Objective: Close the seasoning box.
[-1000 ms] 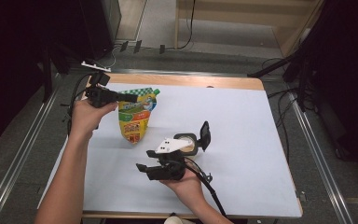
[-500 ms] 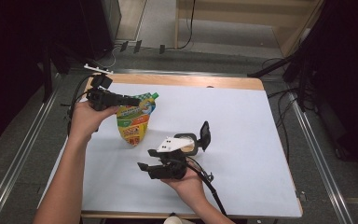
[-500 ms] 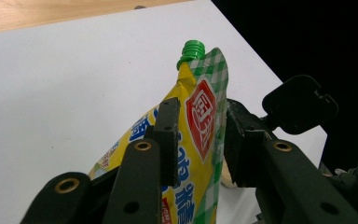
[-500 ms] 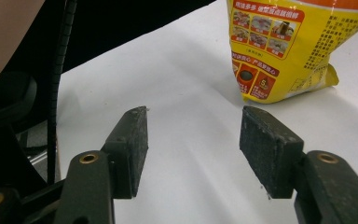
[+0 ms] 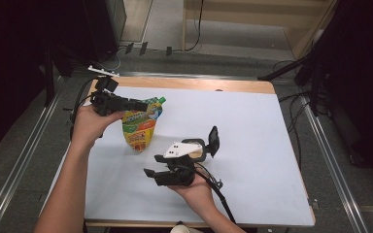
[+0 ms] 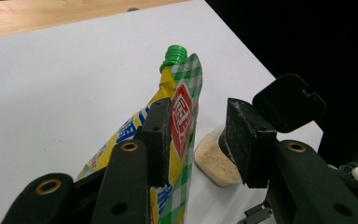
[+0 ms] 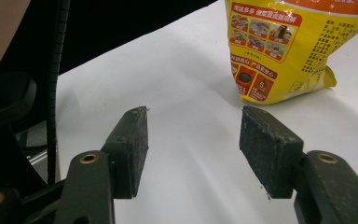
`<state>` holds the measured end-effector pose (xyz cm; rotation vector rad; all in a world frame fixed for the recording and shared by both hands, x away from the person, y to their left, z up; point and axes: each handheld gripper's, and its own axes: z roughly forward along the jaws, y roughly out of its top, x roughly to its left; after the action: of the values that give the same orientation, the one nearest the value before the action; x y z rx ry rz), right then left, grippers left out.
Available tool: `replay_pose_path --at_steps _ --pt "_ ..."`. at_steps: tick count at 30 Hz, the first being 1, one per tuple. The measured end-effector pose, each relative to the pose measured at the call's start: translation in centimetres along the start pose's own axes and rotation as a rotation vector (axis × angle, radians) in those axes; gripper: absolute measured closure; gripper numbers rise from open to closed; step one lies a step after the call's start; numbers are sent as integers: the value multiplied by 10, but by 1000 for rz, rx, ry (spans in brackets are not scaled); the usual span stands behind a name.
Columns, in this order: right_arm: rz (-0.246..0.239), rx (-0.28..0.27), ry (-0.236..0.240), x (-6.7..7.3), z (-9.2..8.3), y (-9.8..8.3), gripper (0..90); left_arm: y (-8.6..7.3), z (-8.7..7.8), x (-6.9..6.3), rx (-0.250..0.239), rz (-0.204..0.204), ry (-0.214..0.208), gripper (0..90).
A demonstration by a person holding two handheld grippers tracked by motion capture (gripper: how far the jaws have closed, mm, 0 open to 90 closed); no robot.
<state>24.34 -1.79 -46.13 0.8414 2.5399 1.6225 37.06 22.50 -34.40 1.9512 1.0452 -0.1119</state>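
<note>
A yellow and green checked pouch (image 5: 138, 127) with a green screw cap (image 6: 175, 52) stands on the white table (image 5: 252, 121), its base (image 7: 284, 51) resting on the surface. My left gripper (image 5: 143, 104) reaches in from the left at the pouch's top. Its jaws have just been opening and now stand open around the pouch (image 6: 179, 116). The pouch leans on the left pad (image 6: 157, 135), and the other pad (image 6: 244, 140) is clear of it. Nearer the front, my right gripper (image 5: 151, 165) stands open and empty (image 7: 191, 140), aimed at the pouch's base.
A small jar of beige granules (image 6: 214, 161) with its black flip lid (image 6: 289, 100) open stands just right of the right gripper, seen from above as jar (image 5: 199, 151) and lid (image 5: 214, 141). Black cables trail from both grippers. A wooden strip (image 5: 184, 83) edges the table's far side.
The left gripper's jaws have spread apart at the pouch's top, and the pouch's cap now leans out to the right. The right hand and gripper have not moved.
</note>
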Motion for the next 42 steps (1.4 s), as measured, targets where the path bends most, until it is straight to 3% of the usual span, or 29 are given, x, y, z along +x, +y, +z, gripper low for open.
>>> replay_pose_path --at_steps 13,29,42 --pt "-1 19 3 -1 1 0 437 2 -12 -4 -7 -30 3 602" --pt "-4 31 7 -2 -5 5 464 1 -44 -1 -79 -40 17 574" --pt "18 63 22 -4 -29 13 512 -9 -58 15 -107 -69 57 501"
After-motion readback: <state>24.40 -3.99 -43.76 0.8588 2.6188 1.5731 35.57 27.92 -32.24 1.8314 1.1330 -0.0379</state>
